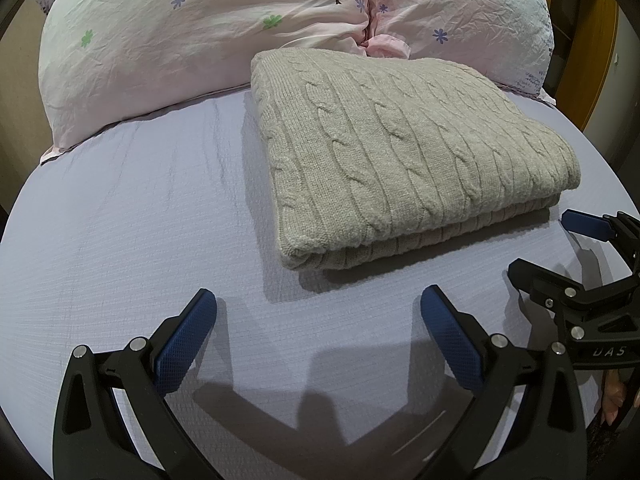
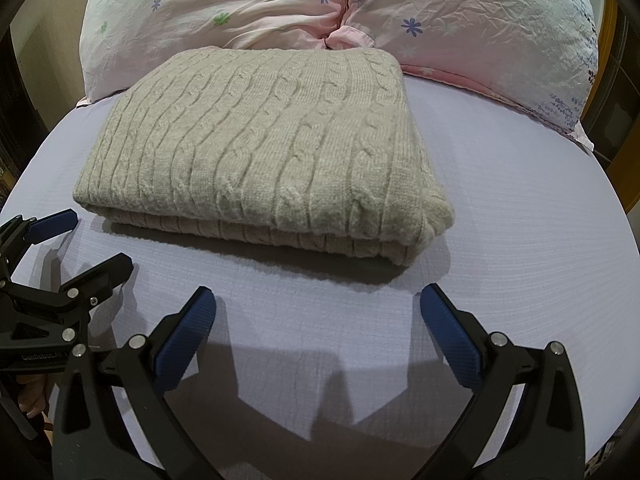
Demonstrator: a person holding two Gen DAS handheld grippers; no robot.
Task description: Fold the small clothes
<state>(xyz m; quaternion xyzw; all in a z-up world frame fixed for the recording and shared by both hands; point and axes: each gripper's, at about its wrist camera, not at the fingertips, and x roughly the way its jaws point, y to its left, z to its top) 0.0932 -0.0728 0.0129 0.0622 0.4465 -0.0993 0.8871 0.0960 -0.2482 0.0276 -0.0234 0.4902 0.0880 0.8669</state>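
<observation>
Lying folded just ahead of both tongs, sweater (image 1: 400,152) looks finished — left gripper (image 1: 318,316) and right gripper (image 2: 318,316) released, empty, likely done.

Both wrist views low, near bed sheet (image 1: 120,220), facing pillows (image 2: 480,32) — sharing folded sweater (image 1: 400,152)

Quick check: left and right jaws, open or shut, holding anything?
Left gripper: open, holding nothing.
Right gripper: open, holding nothing; folded sweater lies untouched.
</observation>
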